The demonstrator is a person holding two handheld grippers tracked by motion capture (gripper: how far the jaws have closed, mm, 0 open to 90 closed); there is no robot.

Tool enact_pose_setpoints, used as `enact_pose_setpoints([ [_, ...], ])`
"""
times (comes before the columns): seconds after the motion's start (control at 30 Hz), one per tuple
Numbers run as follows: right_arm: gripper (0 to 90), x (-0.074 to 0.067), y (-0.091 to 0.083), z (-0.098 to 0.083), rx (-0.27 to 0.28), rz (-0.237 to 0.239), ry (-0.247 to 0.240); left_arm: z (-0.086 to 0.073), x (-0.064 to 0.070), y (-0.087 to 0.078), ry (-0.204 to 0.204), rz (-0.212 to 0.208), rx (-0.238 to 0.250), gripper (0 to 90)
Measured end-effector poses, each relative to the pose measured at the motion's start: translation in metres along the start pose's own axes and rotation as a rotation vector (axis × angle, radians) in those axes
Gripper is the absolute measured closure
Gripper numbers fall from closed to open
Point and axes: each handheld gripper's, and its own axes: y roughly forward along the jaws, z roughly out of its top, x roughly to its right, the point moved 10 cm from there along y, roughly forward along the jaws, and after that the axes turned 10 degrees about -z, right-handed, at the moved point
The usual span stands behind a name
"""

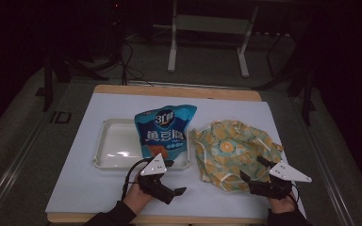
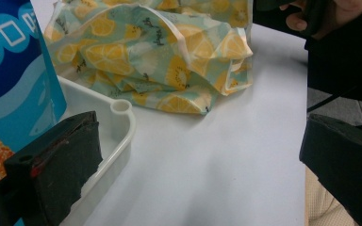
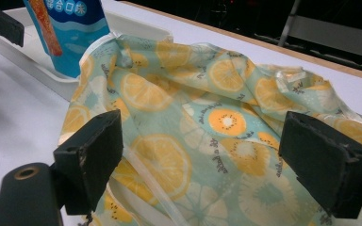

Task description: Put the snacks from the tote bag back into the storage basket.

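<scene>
Both open tools [image 1: 172, 178] [image 1: 254, 172] flank the crumpled fruit-print bag [image 1: 233, 150].

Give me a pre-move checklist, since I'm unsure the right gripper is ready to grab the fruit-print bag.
1. Right gripper open: ok, jaws stand wide apart.
2. Right gripper lined up on the fruit-print bag: ok, fabric lies between its jaws.
3. Jaws touching the fabric: cannot tell.
4. Left gripper open, holding nothing: ok.
5. Blue snack bag in the white tray: ok.
6. Bag's opening reachable: cannot tell, it lies crumpled.
</scene>
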Motion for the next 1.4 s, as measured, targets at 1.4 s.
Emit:
enact_pose_setpoints([
  [1.4,14.2,0.008,-0.001,-0.001,0.013,-0.023,0.032,-0.003,0.001,-0.010,-0.016,0.024,0.036,0.2],
])
